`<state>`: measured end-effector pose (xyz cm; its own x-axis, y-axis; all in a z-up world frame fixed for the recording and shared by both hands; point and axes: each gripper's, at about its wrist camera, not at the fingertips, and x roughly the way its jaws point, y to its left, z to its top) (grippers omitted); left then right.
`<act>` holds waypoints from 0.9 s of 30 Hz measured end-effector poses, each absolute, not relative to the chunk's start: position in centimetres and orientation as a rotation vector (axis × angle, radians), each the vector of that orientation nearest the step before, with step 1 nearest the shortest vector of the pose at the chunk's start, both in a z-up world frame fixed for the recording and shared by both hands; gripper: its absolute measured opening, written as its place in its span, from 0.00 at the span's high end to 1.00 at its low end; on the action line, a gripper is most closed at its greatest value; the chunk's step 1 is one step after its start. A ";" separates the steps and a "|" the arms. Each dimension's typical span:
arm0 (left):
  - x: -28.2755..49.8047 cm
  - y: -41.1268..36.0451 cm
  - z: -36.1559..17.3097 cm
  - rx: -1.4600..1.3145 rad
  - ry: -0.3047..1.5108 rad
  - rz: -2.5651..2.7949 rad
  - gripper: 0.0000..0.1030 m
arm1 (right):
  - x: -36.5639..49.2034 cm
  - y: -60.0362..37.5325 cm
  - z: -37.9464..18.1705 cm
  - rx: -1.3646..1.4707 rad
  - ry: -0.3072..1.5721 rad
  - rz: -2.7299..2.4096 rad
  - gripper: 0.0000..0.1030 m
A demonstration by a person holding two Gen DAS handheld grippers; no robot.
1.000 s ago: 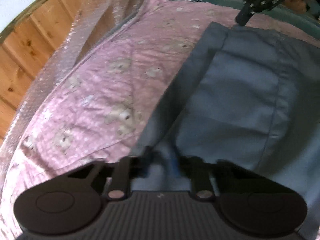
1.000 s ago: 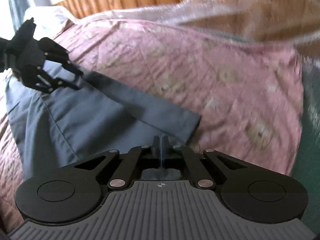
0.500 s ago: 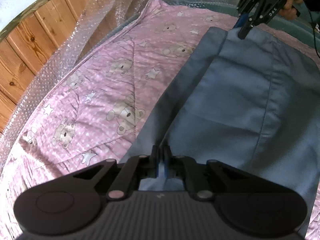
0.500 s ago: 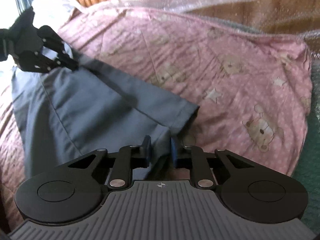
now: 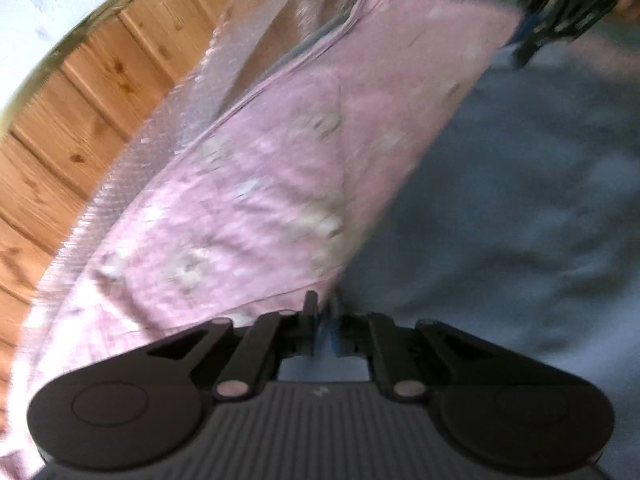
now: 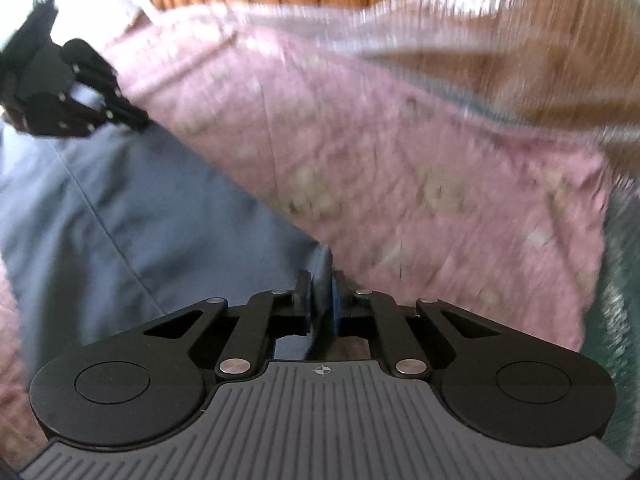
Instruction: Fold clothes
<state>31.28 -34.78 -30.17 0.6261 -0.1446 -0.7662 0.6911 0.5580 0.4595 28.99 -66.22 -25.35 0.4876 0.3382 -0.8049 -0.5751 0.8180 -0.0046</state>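
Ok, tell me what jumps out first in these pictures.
A blue-grey garment lies across a pink bear-print quilt. The right gripper pinches one of its corners, and the left gripper is clamped on another edge. Wooden panelling runs behind the bed.

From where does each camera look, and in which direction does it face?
Left wrist: sits behind the left gripper, facing along the blue-grey garment toward the right gripper; a bit of hand shows top right.
Right wrist: sits behind the right gripper, facing across the garment toward the left gripper.
Shared: the garment, pink quilt, wooden wall, each other's gripper.
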 end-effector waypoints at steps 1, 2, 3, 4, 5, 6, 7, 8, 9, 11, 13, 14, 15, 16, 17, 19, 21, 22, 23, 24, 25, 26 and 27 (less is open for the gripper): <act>31.5 -34.2 -29.4 0.801 0.741 -0.500 0.89 | 29.1 -66.2 -26.3 -0.295 0.917 0.549 0.90; 31.7 -33.7 -28.7 0.762 0.740 -0.451 0.88 | 28.7 -66.5 -26.3 -0.273 0.899 0.526 0.86; 31.9 -32.8 -27.8 0.703 0.740 -0.406 0.86 | 28.1 -66.8 -25.7 -0.255 0.897 0.455 0.58; 31.6 -31.1 -26.1 0.581 0.745 -0.380 0.80 | 27.5 -67.0 -25.1 -0.237 0.892 0.385 0.46; 31.2 -29.4 -25.1 0.480 0.761 -0.359 0.76 | 25.7 -66.9 -23.7 -0.209 0.842 0.346 0.47; 30.7 -27.7 -24.5 0.393 0.783 -0.338 0.72 | 23.9 -66.9 -22.4 -0.180 0.795 0.311 0.48; 30.5 -26.6 -25.2 0.359 0.830 -0.322 0.72 | 22.2 -66.7 -21.6 -0.124 0.776 0.321 0.48; 30.4 -25.6 -25.8 0.325 0.870 -0.304 0.72 | 20.5 -66.4 -20.9 -0.068 0.760 0.333 0.48; 30.9 -25.2 -26.0 0.295 0.886 -0.284 0.73 | 19.4 -65.7 -21.5 -0.023 0.790 0.352 0.51; 31.7 -24.4 -26.4 0.234 0.917 -0.242 0.73 | 17.6 -64.0 -24.0 0.013 0.875 0.352 0.54; 32.6 -23.5 -26.9 0.172 0.947 -0.201 0.74 | 16.0 -63.6 -26.0 -0.007 0.909 0.260 0.55; 33.0 -23.1 -27.1 0.141 0.962 -0.180 0.76 | 15.0 -63.6 -26.3 -0.008 0.896 0.209 0.52; 33.2 -22.9 -27.0 0.116 0.970 -0.169 0.73 | 14.0 -64.5 -25.6 0.064 0.912 0.157 0.51; 32.5 -23.4 -25.7 0.111 0.955 -0.197 0.66 | 13.0 -65.3 -25.0 0.136 0.925 0.107 0.48; 31.8 -24.0 -24.5 0.106 0.944 -0.227 0.61 | 11.6 -66.0 -24.8 0.219 0.910 0.085 0.44; 30.0 -26.2 -23.0 0.106 0.960 -0.307 0.42 | 8.7 -67.5 -24.3 0.385 0.877 0.040 0.37; 28.4 -29.8 -23.0 0.134 1.017 -0.420 0.40 | 7.0 -68.4 -25.1 0.529 0.877 0.021 0.39; 27.5 -31.5 -23.1 0.148 1.044 -0.477 0.40 | 6.7 -68.3 -26.0 0.562 0.866 0.013 0.39; 26.7 -33.3 -23.1 0.162 1.071 -0.534 0.40 | 6.5 -68.2 -26.8 0.594 0.855 0.004 0.43; 26.0 -35.0 -23.1 0.175 1.094 -0.585 0.39 | 6.2 -68.0 -27.7 0.626 0.843 -0.004 0.41; 25.7 -36.5 -23.2 0.184 1.103 -0.613 0.39 | 6.3 -67.8 -27.8 0.657 0.823 -0.017 0.38; 25.4 -38.0 -23.2 0.189 1.112 -0.638 0.39 | 6.4 -67.5 -27.9 0.683 0.805 -0.029 0.42; 25.2 -39.2 -23.3 0.176 1.124 -0.652 0.38 | 6.9 -66.5 -27.5 0.635 0.816 -0.031 0.62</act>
